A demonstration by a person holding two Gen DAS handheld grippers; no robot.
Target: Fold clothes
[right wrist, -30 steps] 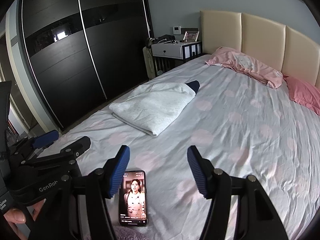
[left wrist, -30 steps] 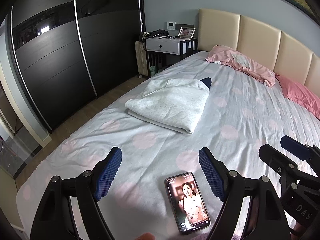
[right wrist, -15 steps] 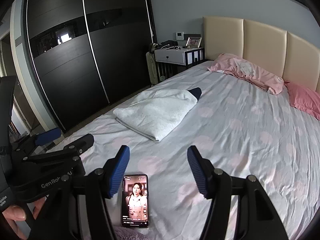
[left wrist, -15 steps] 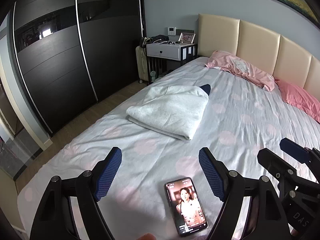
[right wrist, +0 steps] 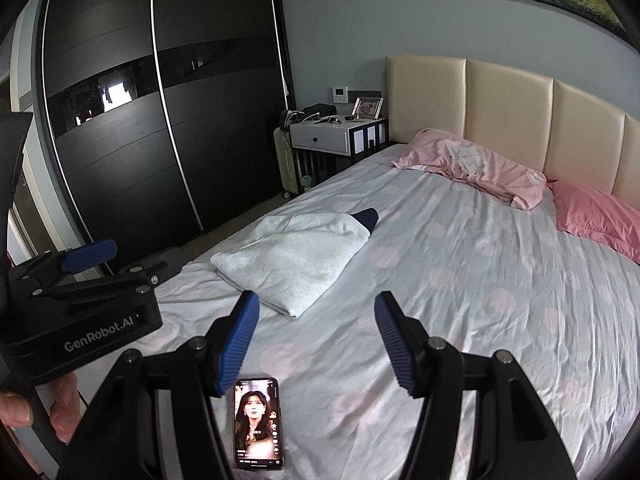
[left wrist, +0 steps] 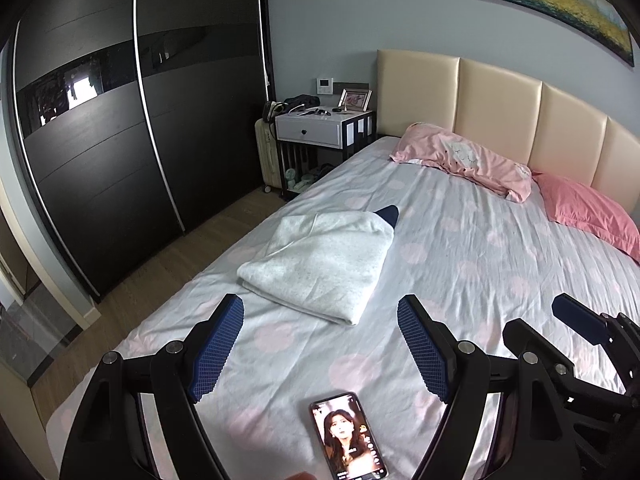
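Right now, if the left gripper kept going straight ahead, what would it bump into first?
Probably the bed sheet just short of the folded white garment; the left gripper points down at it, though depth is unclear.

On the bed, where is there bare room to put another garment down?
The sheet between the folded white garment and the pink pillows lies bare. The near edge is crowded: phone, left gripper, right gripper.

lit phone on dotted bedsheet, two pink pillows, white nightstand, dark wardrobe
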